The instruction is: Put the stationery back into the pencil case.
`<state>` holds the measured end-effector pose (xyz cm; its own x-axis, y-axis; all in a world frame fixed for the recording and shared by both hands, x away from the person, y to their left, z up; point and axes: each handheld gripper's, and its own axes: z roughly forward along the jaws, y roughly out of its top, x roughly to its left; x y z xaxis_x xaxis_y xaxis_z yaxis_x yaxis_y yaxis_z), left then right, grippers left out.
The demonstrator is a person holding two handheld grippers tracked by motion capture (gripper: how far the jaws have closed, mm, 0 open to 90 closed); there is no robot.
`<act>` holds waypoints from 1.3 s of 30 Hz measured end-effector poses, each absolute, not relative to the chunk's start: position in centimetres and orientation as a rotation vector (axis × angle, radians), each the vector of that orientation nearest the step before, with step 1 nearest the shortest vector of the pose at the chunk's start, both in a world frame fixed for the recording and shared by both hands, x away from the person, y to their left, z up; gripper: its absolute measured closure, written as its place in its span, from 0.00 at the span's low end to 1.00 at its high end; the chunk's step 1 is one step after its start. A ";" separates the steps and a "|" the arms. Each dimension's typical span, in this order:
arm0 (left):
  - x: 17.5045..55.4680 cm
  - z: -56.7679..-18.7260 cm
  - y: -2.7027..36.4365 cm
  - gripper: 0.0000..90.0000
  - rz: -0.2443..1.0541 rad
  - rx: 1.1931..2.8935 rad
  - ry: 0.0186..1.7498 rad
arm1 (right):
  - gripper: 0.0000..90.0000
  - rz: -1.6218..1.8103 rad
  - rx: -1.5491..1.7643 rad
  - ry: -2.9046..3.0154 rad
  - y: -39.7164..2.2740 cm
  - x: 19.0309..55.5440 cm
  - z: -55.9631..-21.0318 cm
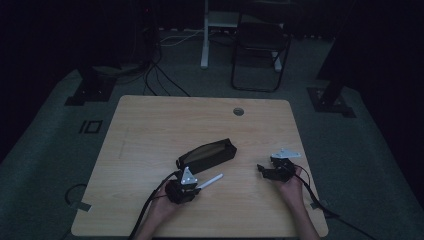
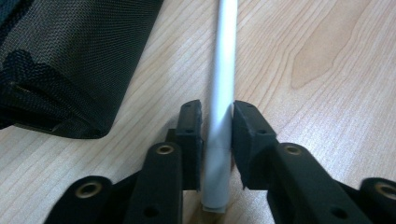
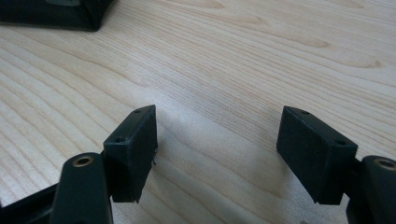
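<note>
A white pen [image 2: 222,93] is seen between the two black jaws of the left gripper [image 2: 217,135] in the left gripper view. Both pads are pressed against the pen's sides near its blunt near end, so the pen is gripped. Its shaft runs straight ahead, away from the jaws, along the wooden table [image 2: 327,70].

In the high view the pen [image 1: 210,181] is seen projecting from the left gripper [image 1: 192,186] toward the right. A black fabric pouch [image 1: 206,155] lies just beyond it, apart from the pen.

The right gripper [image 3: 217,154] is held over bare wood, jaws set wide with nothing between them. In the high view it [image 1: 261,170] is well apart from the pen.
</note>
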<state>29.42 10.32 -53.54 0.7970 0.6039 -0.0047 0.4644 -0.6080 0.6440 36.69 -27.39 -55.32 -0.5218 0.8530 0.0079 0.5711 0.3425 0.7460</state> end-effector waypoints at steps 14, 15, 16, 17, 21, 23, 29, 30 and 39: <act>29.6 -53.8 10.5 0.87 0.271 2.304 0.771 | 0.32 1.003 1.253 2.228 -27.4 36.7 -55.3; 29.6 -53.8 10.5 0.87 0.273 2.303 0.772 | 0.32 1.003 1.252 2.228 -27.4 36.7 -55.3; 29.6 -53.8 10.5 0.87 0.275 2.301 0.773 | 0.32 1.003 1.252 2.228 -27.4 36.7 -55.3; 29.6 -53.8 10.4 0.87 0.276 2.301 0.772 | 0.32 1.003 1.253 2.228 -27.4 36.7 -55.3; 29.6 -53.8 10.4 0.87 0.290 2.306 0.763 | 0.32 1.003 1.252 2.228 -27.4 36.7 -55.3; 29.5 -53.8 10.4 0.87 0.296 2.307 0.758 | 0.32 1.003 1.252 2.228 -27.4 36.7 -55.3; 29.5 -53.8 10.3 0.87 0.314 2.321 0.742 | 0.32 1.004 1.251 2.230 -27.4 36.7 -55.3; 29.5 -53.8 10.2 0.87 0.315 2.322 0.741 | 0.32 1.004 1.250 2.231 -27.4 36.7 -55.3; 29.3 -53.4 10.4 0.87 0.316 2.318 0.725 | 0.32 1.004 1.250 2.231 -27.4 36.7 -55.3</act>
<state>29.30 10.38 -53.37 0.8155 0.5781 0.0272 0.4132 -0.6145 0.6721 36.74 -27.38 -55.32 -0.5254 0.8508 0.0081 0.5703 0.3450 0.7455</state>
